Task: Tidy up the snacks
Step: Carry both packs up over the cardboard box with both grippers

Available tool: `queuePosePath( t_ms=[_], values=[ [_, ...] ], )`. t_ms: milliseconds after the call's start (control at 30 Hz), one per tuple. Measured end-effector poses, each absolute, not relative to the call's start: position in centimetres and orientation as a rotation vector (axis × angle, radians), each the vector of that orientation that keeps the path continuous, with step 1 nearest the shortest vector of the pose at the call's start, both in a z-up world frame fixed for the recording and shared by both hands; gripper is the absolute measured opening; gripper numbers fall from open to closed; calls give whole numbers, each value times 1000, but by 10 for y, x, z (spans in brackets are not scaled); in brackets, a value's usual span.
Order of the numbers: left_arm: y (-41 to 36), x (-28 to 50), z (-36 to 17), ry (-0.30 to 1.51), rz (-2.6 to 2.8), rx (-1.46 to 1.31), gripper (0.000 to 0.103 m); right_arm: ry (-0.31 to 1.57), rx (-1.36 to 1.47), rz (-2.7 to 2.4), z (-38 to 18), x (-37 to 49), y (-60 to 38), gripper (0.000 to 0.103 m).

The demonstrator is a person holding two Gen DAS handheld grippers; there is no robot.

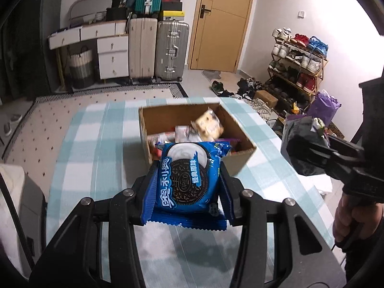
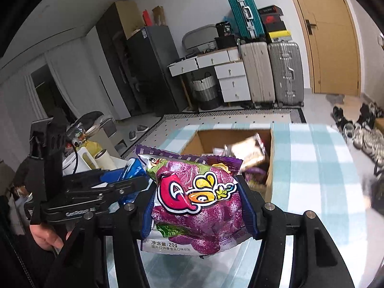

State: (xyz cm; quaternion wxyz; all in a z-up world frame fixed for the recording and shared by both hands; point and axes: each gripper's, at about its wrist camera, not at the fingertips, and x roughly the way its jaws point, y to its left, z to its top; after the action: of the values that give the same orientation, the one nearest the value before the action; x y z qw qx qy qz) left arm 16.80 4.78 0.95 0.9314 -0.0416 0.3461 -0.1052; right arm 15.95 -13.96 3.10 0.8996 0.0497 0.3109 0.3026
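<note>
My left claw (image 1: 189, 180) is clamped on the Oreo pack (image 1: 189, 182), my right claw (image 2: 196, 204) on the purple gummy bag (image 2: 195, 201); I'd carry both level over the cardboard box (image 1: 240, 129), then release.

Left gripper (image 1: 189, 182): matte black plastic, two-fingered, built from angular linkage arms with triangular cut-outs, joined by round silver pivot screws; blue ribbed pads are fitted on the inner finger faces. Right gripper (image 2: 196, 204): the same black linkage frame and silver screws, with dark blue ribbed pads (image 2: 248, 207); seen side-on from the right wrist view, the left unit is marked with white "GenRobot AI" lettering, a tall black mount is carried on top, and a thin black cable is attached. A hand (image 1: 346, 218) is wrapped round a black handle, with a dark sleeve at the frame edge.
</note>
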Motion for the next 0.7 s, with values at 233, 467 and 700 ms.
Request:
queuePosePath(
  t_ms=[233, 467, 700],
  values=[
    [48, 213, 34, 699, -190, -55, 42, 613, 60, 624, 55, 195, -131, 59],
    [51, 258, 43, 704, -173, -45, 42, 624, 23, 570, 61, 234, -122, 59],
    [43, 302, 39, 740, -190, -55, 42, 639, 16, 547, 56, 271, -118, 59]
  ],
)
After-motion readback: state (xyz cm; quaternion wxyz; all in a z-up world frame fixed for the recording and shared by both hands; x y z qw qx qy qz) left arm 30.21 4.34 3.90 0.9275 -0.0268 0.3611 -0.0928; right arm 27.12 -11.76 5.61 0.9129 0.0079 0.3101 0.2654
